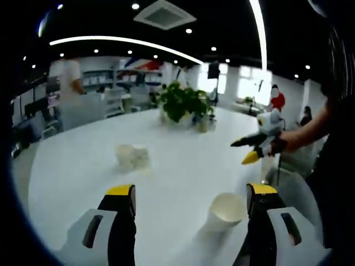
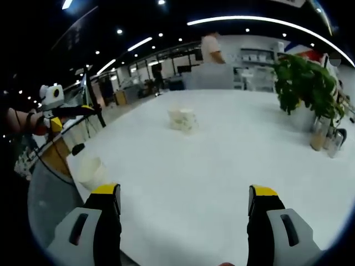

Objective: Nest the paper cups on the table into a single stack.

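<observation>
- Nearest in the left gripper view, the left hand-held gripper (image 1: 189, 202) has its jaws spread wide and holds nothing; a single white paper cup (image 1: 226, 210) stands on the white tabletop (image 1: 177, 160) close in front of it, just inside the right-side jaw.
- In the right gripper view, the right hand-held gripper (image 2: 184, 202) is likewise wide open and empty, with bare tabletop between its jaws; the same single cup (image 2: 91, 169) sits near the tabletop's edge, off to its left.
- Further out from the single cup, toward the middle of the tabletop, a small cluster of cups (image 1: 132, 155) stands together; how many is too blurred to tell.
- Beyond the cluster, a potted plant (image 1: 186, 103) and some bottles stand at the far side.
- My reading: nothing is nested yet; this is the approach. Next the left hand-held gripper needs to close on the single cup's wall gently, without crushing it, and carry it to the cluster.
- No brand or writing is legible on anything.
</observation>
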